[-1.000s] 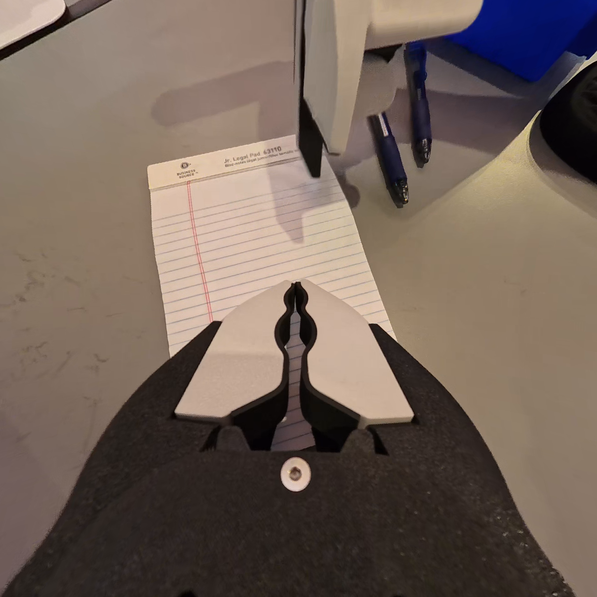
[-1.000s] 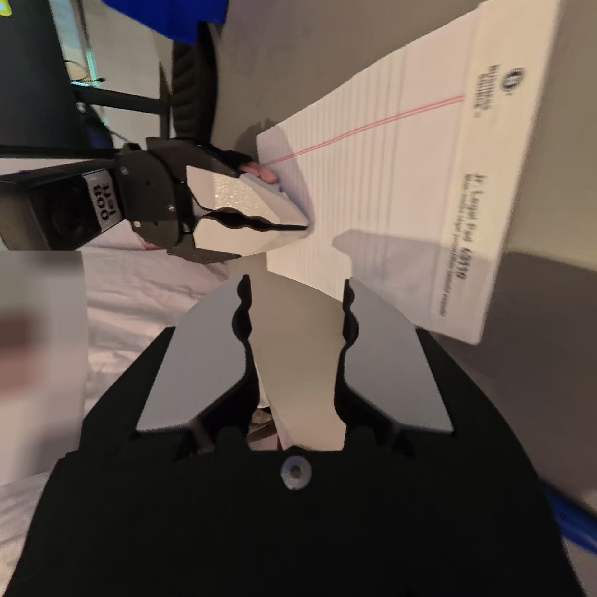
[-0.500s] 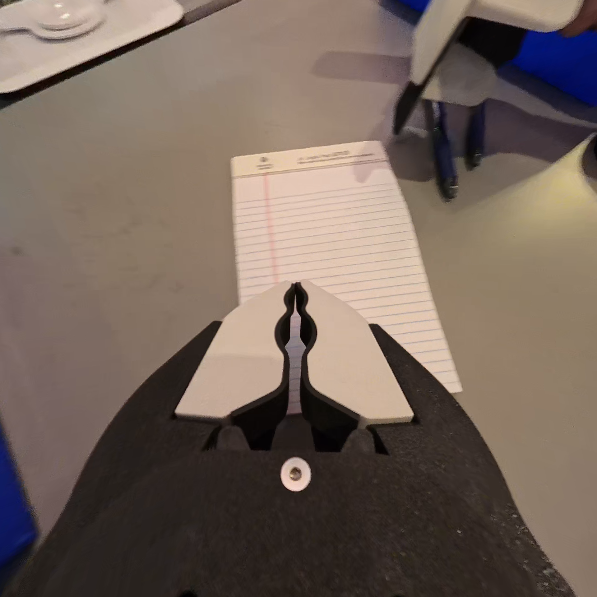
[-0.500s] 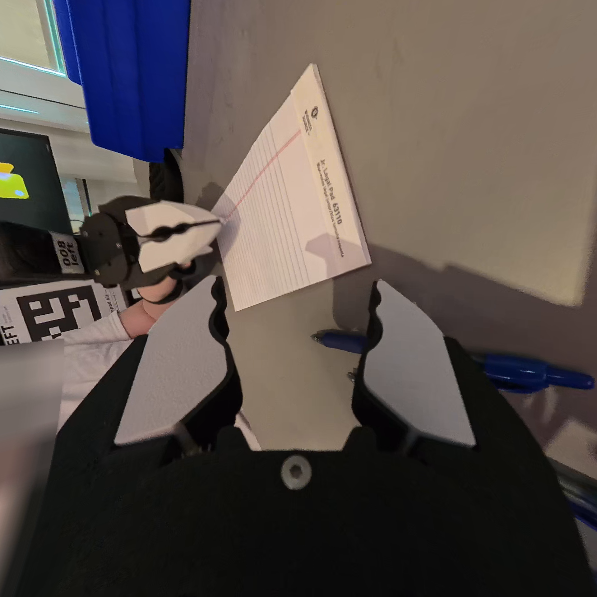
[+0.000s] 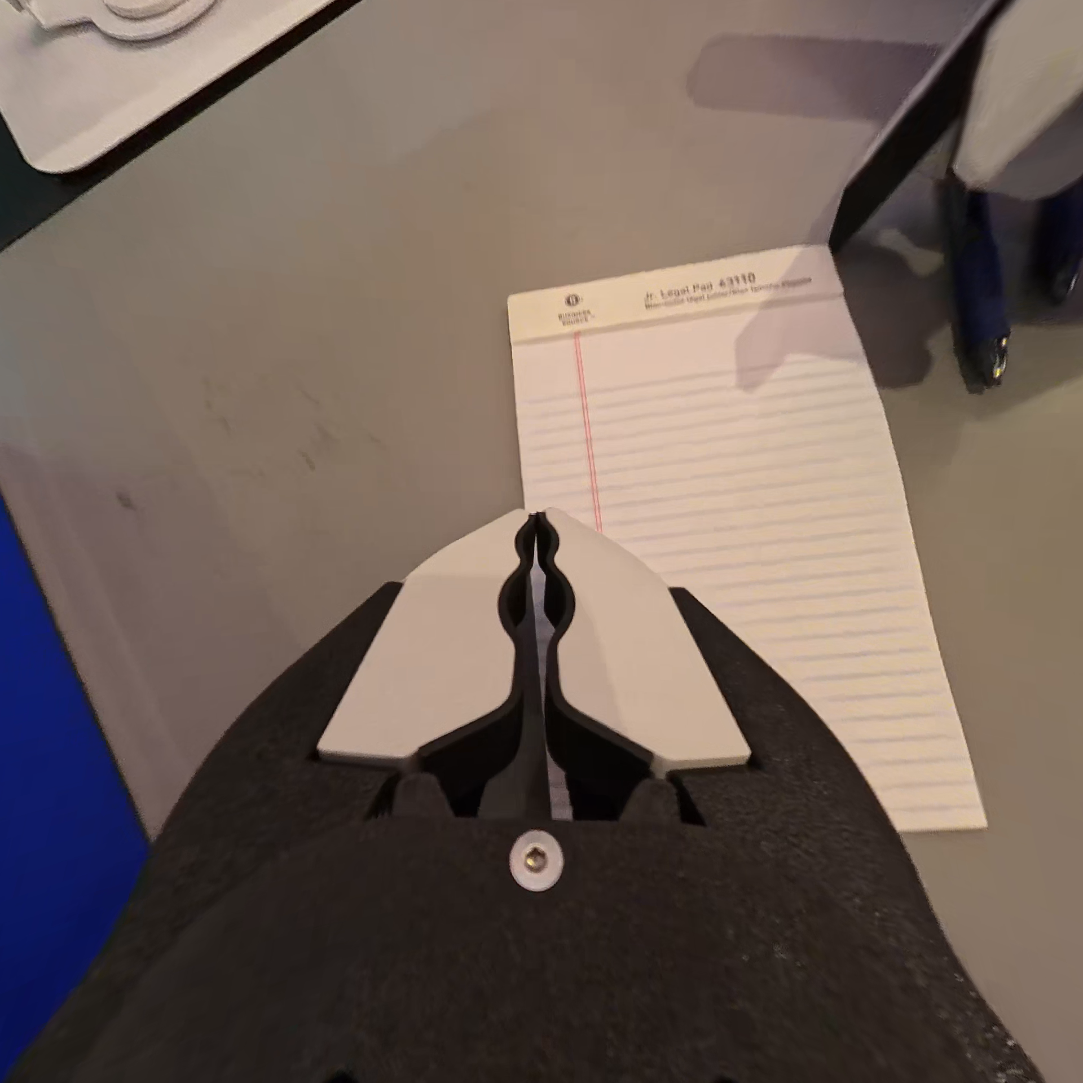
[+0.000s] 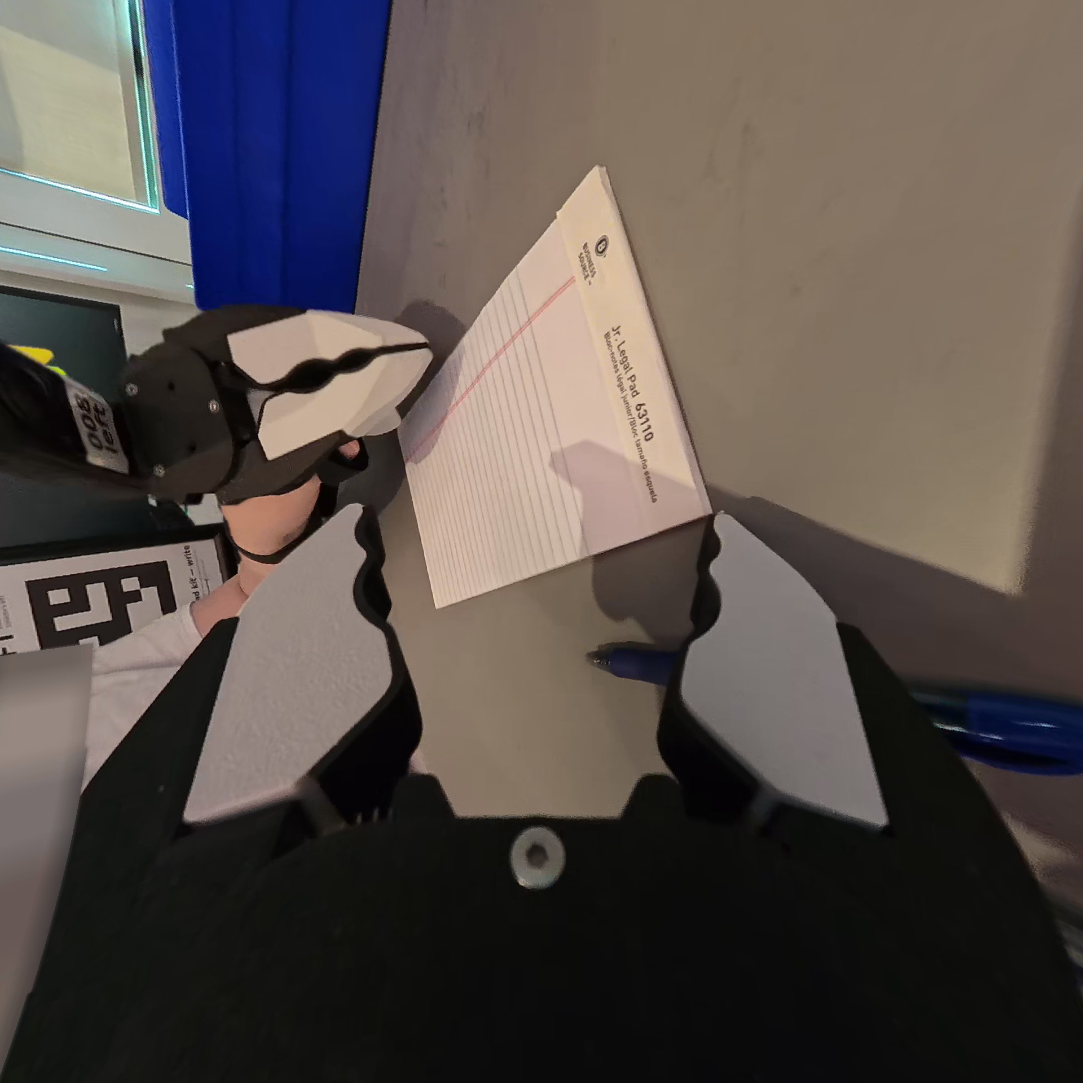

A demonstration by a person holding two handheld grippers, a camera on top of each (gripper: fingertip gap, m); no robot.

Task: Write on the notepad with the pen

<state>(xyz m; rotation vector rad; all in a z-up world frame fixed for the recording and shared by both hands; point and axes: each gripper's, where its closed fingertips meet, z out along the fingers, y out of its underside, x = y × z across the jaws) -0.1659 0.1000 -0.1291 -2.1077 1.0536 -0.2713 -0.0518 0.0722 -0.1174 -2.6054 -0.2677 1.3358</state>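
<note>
On grey surface lies lined notepad, flat, page blank. Left gripper hovers low over notepad's near left corner, fingers pressed together, nothing between them. Right gripper points down beside notepad's top right corner, fingers spread wide, empty. Blue pen lies on surface just under right finger, second blue pen beside it.

notepad: flat on the table
pens: on the table just beside the notepad's top right corner
left gripper: over the notepad's lower left edge
right gripper: above the pens, beside the notepad
tray: far left, behind the notepad
</note>
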